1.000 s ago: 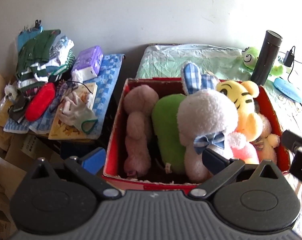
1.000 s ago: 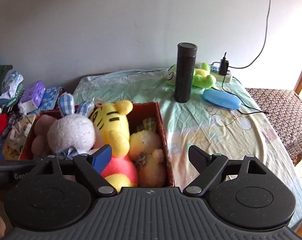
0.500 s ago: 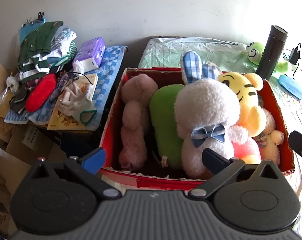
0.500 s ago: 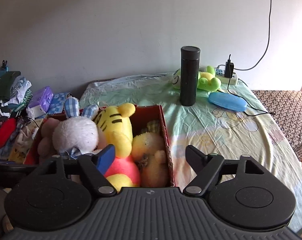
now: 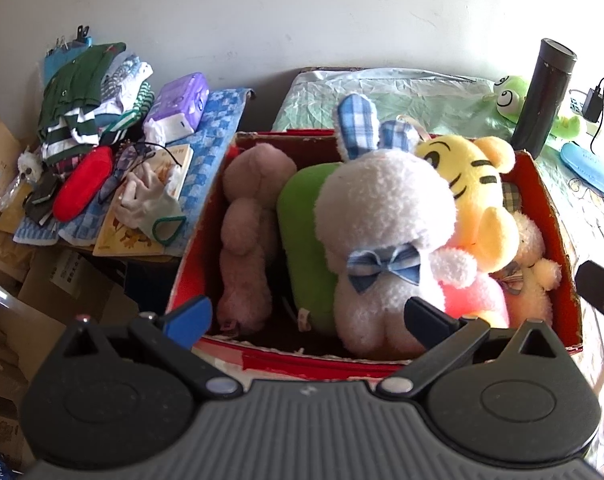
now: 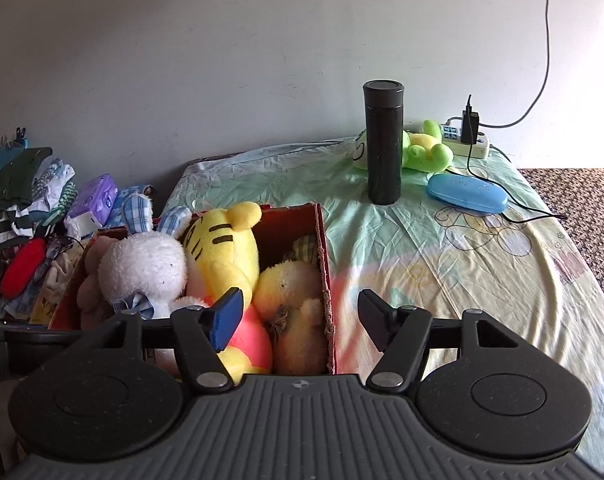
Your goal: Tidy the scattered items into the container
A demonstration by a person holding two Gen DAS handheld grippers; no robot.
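A red cardboard box (image 5: pixel 558 240) (image 6: pixel 322 240) on the bed holds several plush toys: a pink one (image 5: pixel 249 216), a green one (image 5: pixel 302 224), a white rabbit (image 5: pixel 382 220) (image 6: pixel 141 268), a yellow tiger (image 5: pixel 474 184) (image 6: pixel 221 248) and a cream bear (image 5: pixel 530 264) (image 6: pixel 289 292). A green frog plush (image 6: pixel 422 152) (image 5: pixel 510 96) lies at the back of the bed behind a black flask (image 6: pixel 383 144). My left gripper (image 5: pixel 310 316) is open and empty at the box's near edge. My right gripper (image 6: pixel 297 316) is open and empty over the box's right wall.
A blue glasses case (image 6: pixel 466 192), a power strip with charger (image 6: pixel 468 140) and cables lie at the back right. Left of the box, a side surface holds clothes (image 5: pixel 81 92), a purple tissue pack (image 5: pixel 177 104), a red pouch (image 5: pixel 81 188) and a book (image 5: pixel 141 220).
Both grippers have drawn back and up a little from the box, so it sits lower in both views. Both stay open and empty.
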